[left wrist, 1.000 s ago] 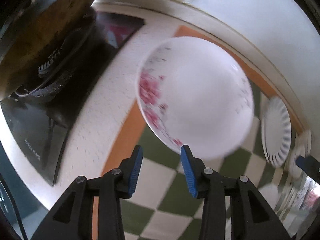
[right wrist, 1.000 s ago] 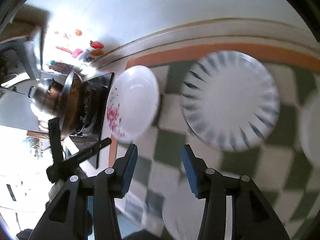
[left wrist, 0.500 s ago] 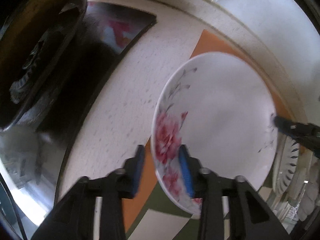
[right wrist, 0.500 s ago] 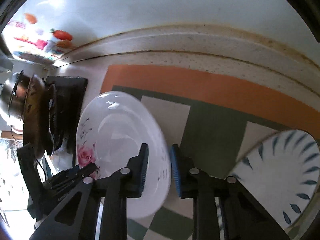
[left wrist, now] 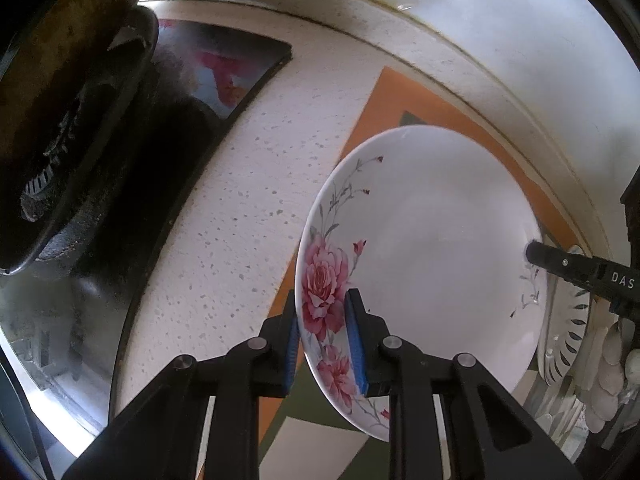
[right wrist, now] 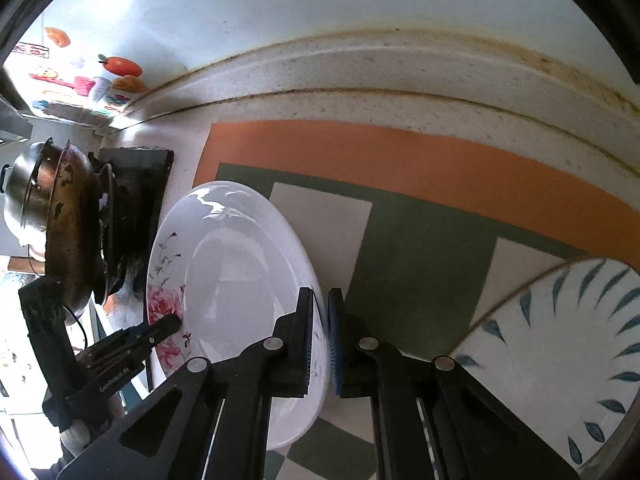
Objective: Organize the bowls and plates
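Left wrist view: left claw (left wrist: 322, 340) clamped on floral plate (left wrist: 432, 264) rim, right claw (right wrist: 319, 340) pinching opposite rim; plate on checkered mat (right wrist: 420, 264) on bench, two-sided grip likely for level lift.

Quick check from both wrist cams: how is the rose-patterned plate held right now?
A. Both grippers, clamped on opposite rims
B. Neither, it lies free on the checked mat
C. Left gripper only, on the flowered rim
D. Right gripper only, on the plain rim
A: the left gripper pinches the rose-patterned plate at its flowered rim, and the right gripper pinches the opposite rim.
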The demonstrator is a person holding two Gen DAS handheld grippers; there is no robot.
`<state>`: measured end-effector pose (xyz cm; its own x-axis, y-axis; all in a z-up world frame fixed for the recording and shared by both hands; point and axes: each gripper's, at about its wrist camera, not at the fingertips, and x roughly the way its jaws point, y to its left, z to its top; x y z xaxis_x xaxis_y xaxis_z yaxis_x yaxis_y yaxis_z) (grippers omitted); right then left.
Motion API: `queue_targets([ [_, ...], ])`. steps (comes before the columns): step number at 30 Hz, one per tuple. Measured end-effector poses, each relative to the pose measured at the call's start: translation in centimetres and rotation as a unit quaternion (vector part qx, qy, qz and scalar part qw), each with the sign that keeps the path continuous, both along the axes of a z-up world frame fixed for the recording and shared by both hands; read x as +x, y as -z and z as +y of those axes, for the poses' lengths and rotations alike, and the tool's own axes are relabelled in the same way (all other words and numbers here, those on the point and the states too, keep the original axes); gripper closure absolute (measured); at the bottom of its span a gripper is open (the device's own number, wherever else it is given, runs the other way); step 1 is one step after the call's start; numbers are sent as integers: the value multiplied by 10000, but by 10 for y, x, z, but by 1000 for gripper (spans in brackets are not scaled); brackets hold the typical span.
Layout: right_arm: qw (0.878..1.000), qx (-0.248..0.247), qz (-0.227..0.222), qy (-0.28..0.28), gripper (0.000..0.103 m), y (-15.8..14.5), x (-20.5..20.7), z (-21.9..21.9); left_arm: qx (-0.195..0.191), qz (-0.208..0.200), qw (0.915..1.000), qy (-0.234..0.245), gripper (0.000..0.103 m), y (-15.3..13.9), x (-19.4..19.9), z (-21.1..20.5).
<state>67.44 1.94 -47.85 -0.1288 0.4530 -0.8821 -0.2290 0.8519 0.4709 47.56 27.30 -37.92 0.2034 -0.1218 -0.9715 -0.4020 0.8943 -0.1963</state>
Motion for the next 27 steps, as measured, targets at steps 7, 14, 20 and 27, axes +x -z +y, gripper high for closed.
queue_targets([
  [7, 9996, 138, -179, 138, 95, -22, -19, -29, 58, -116, 9996, 233, 84, -14, -6, -16],
  [14, 9982, 317, -377, 335, 95, -59, -56, -79, 53, -294, 9983, 501, 84, -42, -23, -51],
  [20, 9964, 335, -463, 631, 95, -82, -93, -134, 50, -403, 9963, 751, 84, -65, -33, -99],
  [27, 9935, 255, -540, 971, 95, -93, -143, -204, -79, -317, 9928, 1157, 84, -69, -57, -160],
])
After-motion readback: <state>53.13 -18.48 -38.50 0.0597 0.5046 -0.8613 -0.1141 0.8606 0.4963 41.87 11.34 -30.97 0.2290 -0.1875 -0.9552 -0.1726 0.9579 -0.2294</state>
